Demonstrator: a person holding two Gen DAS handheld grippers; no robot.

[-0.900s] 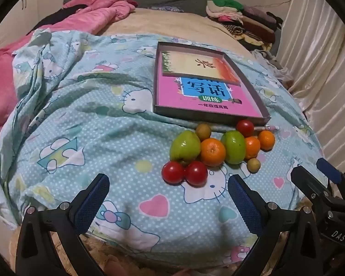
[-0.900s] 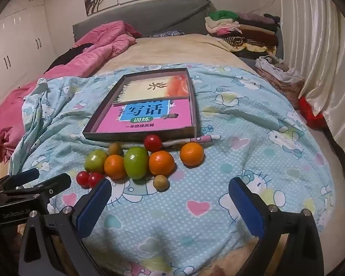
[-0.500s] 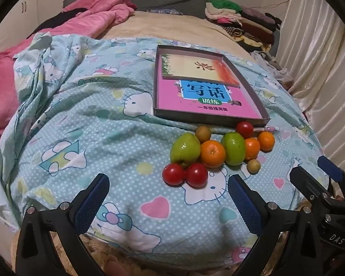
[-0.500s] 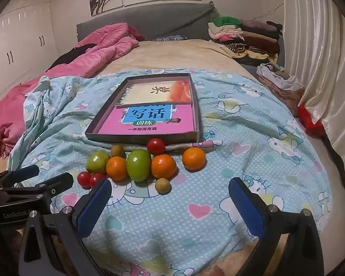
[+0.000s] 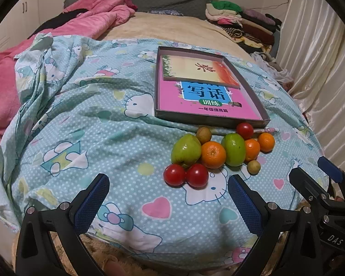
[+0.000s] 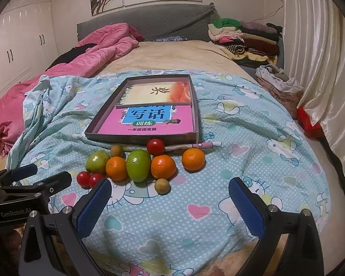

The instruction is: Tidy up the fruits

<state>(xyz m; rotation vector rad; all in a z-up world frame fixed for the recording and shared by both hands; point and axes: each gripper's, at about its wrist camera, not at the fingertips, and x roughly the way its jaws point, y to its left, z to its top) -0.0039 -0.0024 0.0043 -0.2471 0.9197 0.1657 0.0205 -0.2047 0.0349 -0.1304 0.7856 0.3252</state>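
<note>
A cluster of fruit lies on the blue Hello Kitty sheet (image 5: 85, 124) in front of a shallow box tray (image 5: 157, 85) lined with books. It has two green fruits (image 5: 185, 150) (image 6: 138, 165), three oranges (image 5: 213, 154) (image 6: 193, 159), three red tomatoes (image 5: 174, 174) (image 6: 155, 146) and two small brown fruits (image 5: 203, 135) (image 6: 162, 185). My left gripper (image 5: 168, 197) is open and empty, just short of the two near tomatoes. My right gripper (image 6: 170, 197) is open and empty, short of the fruit row. Each gripper shows at the edge of the other's view.
A pink quilt (image 6: 99, 46) is bunched at the back left of the bed. Folded clothes (image 6: 241, 34) are stacked at the back right. White curtains (image 6: 322, 69) hang along the right side, with a basket (image 6: 278, 87) and a red object (image 6: 308, 124) below them.
Both views have tilted up slightly, so the fruit and tray sit a little lower and the headboard shows more. The fruit has not moved. Both grippers stay open.
</note>
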